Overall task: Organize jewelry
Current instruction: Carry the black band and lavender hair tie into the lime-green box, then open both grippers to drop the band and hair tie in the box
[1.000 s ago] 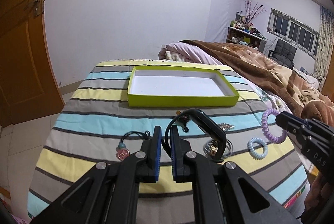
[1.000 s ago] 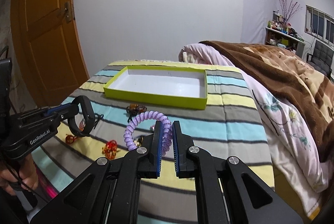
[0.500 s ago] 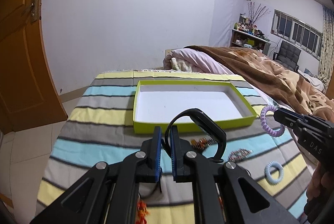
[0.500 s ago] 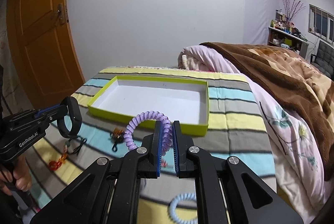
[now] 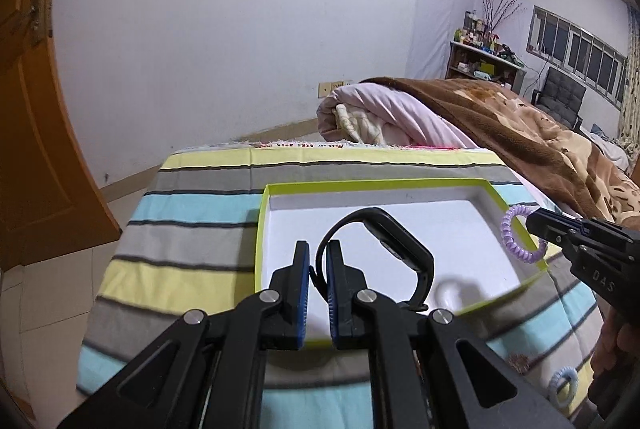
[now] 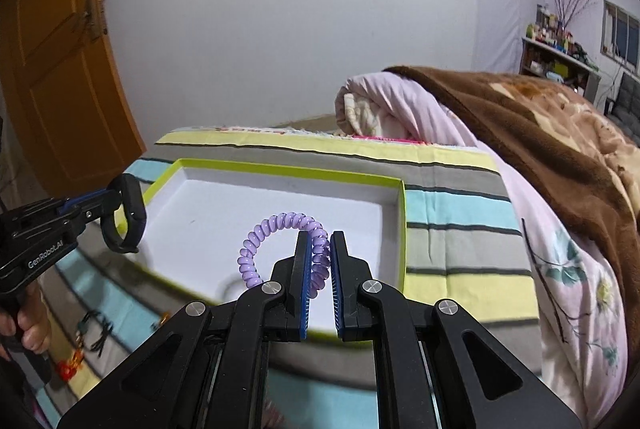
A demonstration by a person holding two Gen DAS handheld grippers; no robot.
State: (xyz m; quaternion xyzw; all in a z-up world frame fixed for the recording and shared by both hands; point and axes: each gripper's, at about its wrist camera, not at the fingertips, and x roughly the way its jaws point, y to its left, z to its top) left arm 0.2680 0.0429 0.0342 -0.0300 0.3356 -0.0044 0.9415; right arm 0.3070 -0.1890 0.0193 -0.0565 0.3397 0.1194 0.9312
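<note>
My left gripper (image 5: 318, 263) is shut on the strap of a black wristband (image 5: 390, 241), which hangs over the near half of a lime-green box (image 5: 260, 225) with a white floor. My right gripper (image 6: 319, 253) is shut on a purple spiral hair tie (image 6: 276, 225), held above the near right part of that box (image 6: 288, 171). In the left wrist view the right gripper (image 5: 534, 223) comes in from the right with the purple tie (image 5: 514, 235) over the box's right rim. In the right wrist view the left gripper (image 6: 110, 203) carries the wristband (image 6: 130, 219) over the left rim.
The box lies on a striped bedspread (image 5: 192, 229). Loose pieces stay near the front edge: a light blue spiral tie (image 5: 562, 385), a red charm (image 6: 68, 369), a black cord pendant (image 6: 96, 329). A brown blanket (image 6: 540, 133) and pink quilt (image 6: 384, 105) lie right; an orange door (image 6: 52, 49) stands left.
Both grippers have moved forward from the loose jewelry near the front of the bed to over the green box, each still carrying its piece. The box looks much nearer now.
</note>
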